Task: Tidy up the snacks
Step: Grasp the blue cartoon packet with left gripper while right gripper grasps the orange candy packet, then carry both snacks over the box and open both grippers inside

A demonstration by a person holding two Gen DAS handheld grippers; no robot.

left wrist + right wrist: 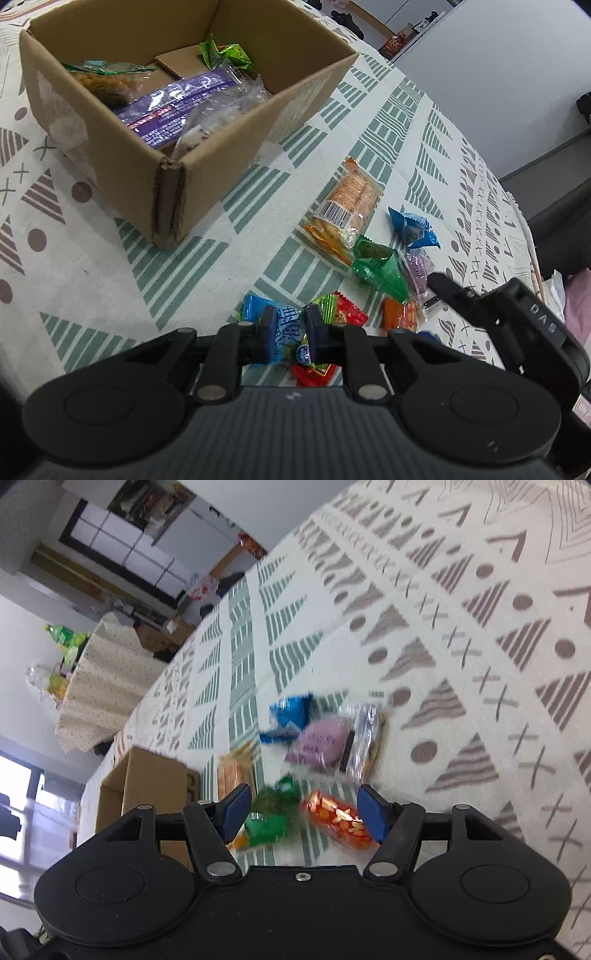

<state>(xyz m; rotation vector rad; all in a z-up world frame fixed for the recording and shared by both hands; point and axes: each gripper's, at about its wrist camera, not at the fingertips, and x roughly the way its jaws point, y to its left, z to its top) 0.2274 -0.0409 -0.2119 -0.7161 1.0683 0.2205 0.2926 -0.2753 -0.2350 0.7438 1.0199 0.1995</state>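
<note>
My left gripper (291,320) is shut on a blue snack packet (287,334) that lies on the patterned tablecloth (92,295), with a red packet (349,314) right beside it. An open cardboard box (236,147) at the upper left holds a purple packet (177,107) and green ones (225,53). My right gripper (304,812) is open, low over a green packet (271,814) and an orange packet (338,818), both between its fingers. One of its black fingers (443,285) shows in the left wrist view, near the orange packet (400,314).
Loose on the cloth are a biscuit pack (347,206), a blue packet (413,229), a green packet (380,266) and a purple packet (419,269). The right wrist view adds a clear wrapper (364,734) and the box (147,786) at the left. The table edge curves along the right.
</note>
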